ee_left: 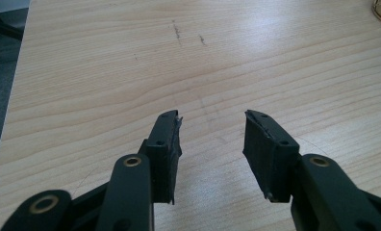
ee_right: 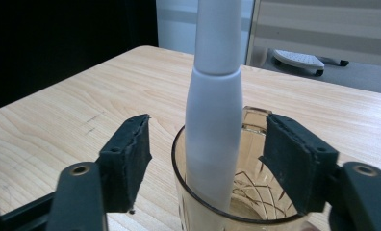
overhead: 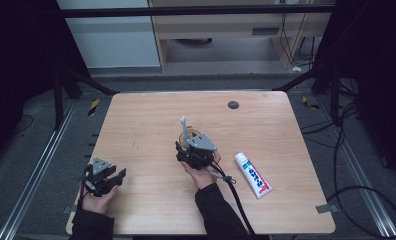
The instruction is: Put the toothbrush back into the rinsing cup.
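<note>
Between right gripper (ee_right: 205, 163) jaws, white toothbrush (ee_right: 213, 125), seemingly untouched

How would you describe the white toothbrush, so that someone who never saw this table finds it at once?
Look near the middle of the wooden table, just ahead of the right gripper, whose jaws stand open on either side of an amber glass cup. The toothbrush stands in that cup, leaning on its rim. Unlike the toothpaste tube lying flat nearby, it rises tall and plain white.

Toothpaste tube (overhead: 253, 174) right of glass (ee_right: 236, 202)
</note>
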